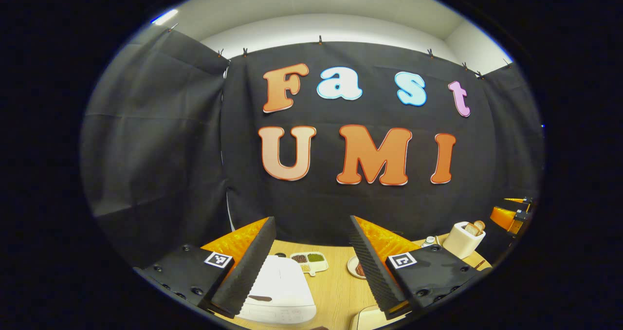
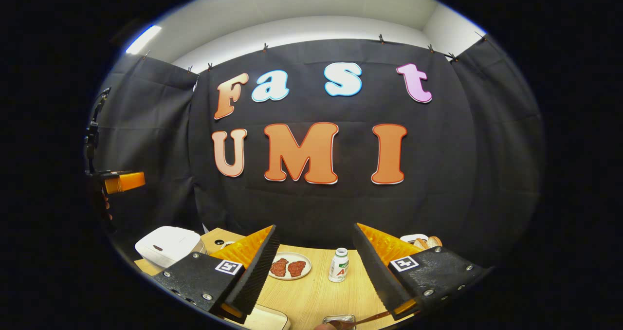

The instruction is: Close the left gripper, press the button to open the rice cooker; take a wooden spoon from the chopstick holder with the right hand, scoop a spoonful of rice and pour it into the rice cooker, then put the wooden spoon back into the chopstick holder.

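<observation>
Left gripper view: the left gripper [image 1: 312, 242] is held above a wooden table [image 1: 336, 291] with its jaws standing wide apart and nothing between them. The white rice cooker [image 1: 280, 291] lies just inside the left-hand finger, partly hidden behind it, lid down. Between the jaws and farther off sits a small divided dish of grains [image 1: 308, 260]; against the inner edge of the right-hand finger a plate [image 1: 355, 267] is partly covered. Beyond the right-hand finger stands the white chopstick holder [image 1: 462, 240], wooden utensil ends [image 1: 476, 228] rising from its top — which of them is the wooden spoon cannot be told. The other gripper [image 1: 511, 213] shows at the far right edge.

Right gripper view: the right gripper [image 2: 315, 245] also has its jaws wide and holds nothing. Between the jaws stand a small white bottle [image 2: 339, 265], nearer the right-hand finger, and a plate with two reddish pieces [image 2: 290, 266], nearer the left-hand finger. The rice cooker [image 2: 168, 246] lies outside the left-hand finger, well to that side, closed. Behind the right-hand finger the top of the chopstick holder [image 2: 414, 238] and its utensil ends [image 2: 428, 242] just clear the finger. Near the bottom edge — below the gap between the jaws — lie a small metal container [image 2: 339, 320] and a pale rounded object [image 2: 265, 318].
</observation>
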### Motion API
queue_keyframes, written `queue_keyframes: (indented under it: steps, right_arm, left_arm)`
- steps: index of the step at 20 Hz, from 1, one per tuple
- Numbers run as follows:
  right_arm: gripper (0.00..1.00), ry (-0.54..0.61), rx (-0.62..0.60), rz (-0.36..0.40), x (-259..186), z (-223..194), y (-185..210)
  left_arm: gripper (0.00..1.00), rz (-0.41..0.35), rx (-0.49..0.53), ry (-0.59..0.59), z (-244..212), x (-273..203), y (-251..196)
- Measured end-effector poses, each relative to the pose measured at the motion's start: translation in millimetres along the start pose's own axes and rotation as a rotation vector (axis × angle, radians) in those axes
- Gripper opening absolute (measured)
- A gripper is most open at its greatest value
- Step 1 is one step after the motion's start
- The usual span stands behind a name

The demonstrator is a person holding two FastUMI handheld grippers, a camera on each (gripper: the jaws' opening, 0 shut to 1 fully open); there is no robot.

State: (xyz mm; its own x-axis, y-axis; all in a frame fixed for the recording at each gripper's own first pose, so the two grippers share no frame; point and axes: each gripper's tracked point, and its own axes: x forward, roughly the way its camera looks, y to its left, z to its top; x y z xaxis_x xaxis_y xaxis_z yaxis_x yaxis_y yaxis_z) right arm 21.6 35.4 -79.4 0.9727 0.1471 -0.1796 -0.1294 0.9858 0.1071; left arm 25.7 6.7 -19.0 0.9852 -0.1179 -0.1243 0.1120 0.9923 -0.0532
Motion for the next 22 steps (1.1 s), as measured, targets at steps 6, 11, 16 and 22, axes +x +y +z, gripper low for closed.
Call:
queue_keyframes:
  steps: [6, 11, 16, 22]
  right_arm:
    - [0.95, -0.059, -0.022, 0.04, 13.3, 14.1, 24.3]
    - [0.95, -0.068, -0.028, 0.069, 25.4, 19.6, 40.5]
    - [0.95, -0.104, -0.071, 0.071, 40.9, 42.1, 50.2]
    - [0.95, -0.205, -0.117, 0.075, 44.3, 96.2, 67.0]
  left_arm:
    - [0.98, 0.021, 0.054, -0.096, 22.9, 1.0, -8.8]
    - [1.0, 0.013, 0.044, -0.095, 23.1, 7.4, -12.2]
    - [1.0, -0.006, 0.042, -0.126, 37.3, 18.0, -12.2]
    - [1.0, -0.021, -0.046, -0.199, 72.8, 16.7, -12.0]
